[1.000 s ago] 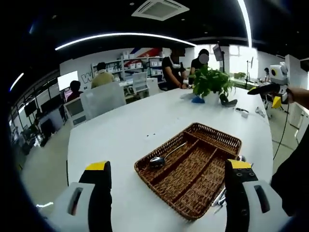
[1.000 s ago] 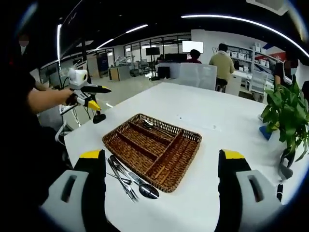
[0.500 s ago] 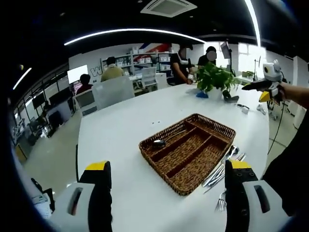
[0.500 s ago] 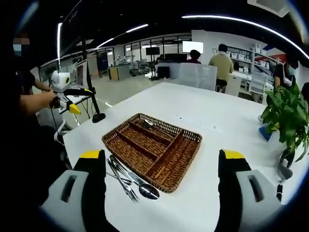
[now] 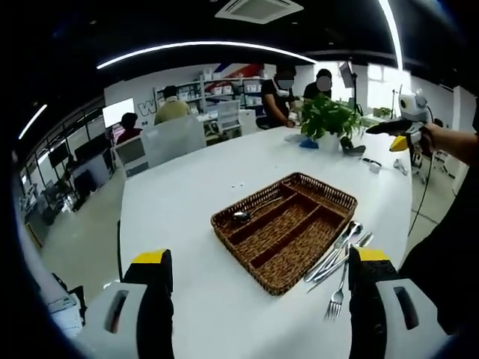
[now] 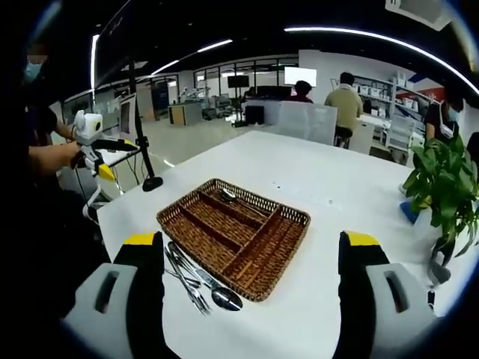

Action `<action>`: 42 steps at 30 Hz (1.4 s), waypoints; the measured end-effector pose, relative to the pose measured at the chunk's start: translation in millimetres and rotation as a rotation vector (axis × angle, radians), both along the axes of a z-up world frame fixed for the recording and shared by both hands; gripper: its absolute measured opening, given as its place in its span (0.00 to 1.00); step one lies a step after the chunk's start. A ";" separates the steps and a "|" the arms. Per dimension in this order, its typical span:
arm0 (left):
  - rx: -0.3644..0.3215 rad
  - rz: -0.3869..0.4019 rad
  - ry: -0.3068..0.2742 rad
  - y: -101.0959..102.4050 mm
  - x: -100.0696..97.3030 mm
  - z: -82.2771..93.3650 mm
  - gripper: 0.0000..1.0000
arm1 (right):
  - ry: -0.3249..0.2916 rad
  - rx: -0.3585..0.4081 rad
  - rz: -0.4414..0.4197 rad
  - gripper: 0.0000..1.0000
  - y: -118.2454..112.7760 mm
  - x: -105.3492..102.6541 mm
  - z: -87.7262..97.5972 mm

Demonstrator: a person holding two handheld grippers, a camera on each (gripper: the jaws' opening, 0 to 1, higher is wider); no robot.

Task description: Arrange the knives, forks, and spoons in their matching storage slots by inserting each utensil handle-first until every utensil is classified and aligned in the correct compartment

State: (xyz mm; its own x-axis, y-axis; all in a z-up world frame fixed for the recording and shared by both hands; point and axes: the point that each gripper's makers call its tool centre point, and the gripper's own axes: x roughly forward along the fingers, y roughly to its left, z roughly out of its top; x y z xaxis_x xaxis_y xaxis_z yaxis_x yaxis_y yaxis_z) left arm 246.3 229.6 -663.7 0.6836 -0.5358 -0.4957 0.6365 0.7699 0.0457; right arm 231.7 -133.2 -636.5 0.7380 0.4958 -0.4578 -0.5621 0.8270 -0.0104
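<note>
Over on the left, the left hand-held gripper (image 5: pixel 258 280) hung above the white surface (image 5: pixel 187 217) with its jaws spread wide and nothing between them. It also showed in the right gripper view (image 6: pixel 105 153), held out beyond the surface's edge, well apart from the wicker tray (image 6: pixel 233 234); from there I could not tell how its jaws stood.

The wicker tray (image 5: pixel 284 228) sat in the middle, well ahead of those jaws, with long compartments running its length and one slot across its far end. One spoon (image 5: pixel 251 215) lay in the long compartment on the tray's left side in the left gripper view, bowl toward the camera. The same spoon (image 6: pixel 233 196) appeared in the right gripper view in the compartment farthest from that camera.

Just beside the tray's right side in the left gripper view lay the loose cutlery (image 5: pixel 340 250) on the bare surface, long pieces side by side, with a fork (image 5: pixel 337 295) nearest the camera, its tines toward the camera. In the right gripper view the same bunch (image 6: pixel 193 278) lay against the tray's near-left side, a spoon bowl (image 6: pixel 226 298) at the near end.

The right hand-held gripper (image 6: pixel 251 280) was also wide open and empty, above the surface short of the tray. It showed too in the left gripper view (image 5: pixel 400 123), held up in a person's hand far past the tray. A potted plant (image 5: pixel 328 123) stood beyond the tray on the far part of the surface.
</note>
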 end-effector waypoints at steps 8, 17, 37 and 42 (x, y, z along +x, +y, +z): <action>0.011 -0.004 -0.026 -0.3 -1.1 4.3 0.99 | -0.014 0.000 0.023 1.00 0.4 -2.5 3.6; 0.018 -0.002 -0.035 2.0 -6.9 6.8 0.99 | -0.034 -0.048 0.076 0.95 7.0 -6.1 2.2; 0.033 -0.030 -0.026 -2.6 -17.0 3.8 0.99 | 0.005 -0.104 0.164 0.84 19.3 -9.2 -16.7; 0.036 -0.037 -0.018 -0.7 -15.9 -1.3 0.99 | 0.017 -0.118 0.188 0.82 21.2 -9.2 -22.5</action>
State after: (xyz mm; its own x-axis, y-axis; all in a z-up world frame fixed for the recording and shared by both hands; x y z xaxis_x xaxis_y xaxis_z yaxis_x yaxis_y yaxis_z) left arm 230.4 228.9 -665.0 0.6724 -0.5430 -0.5030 0.6634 0.7435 0.0842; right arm 222.5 -112.0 -659.0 0.6294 0.5656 -0.5329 -0.7069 0.7016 -0.0901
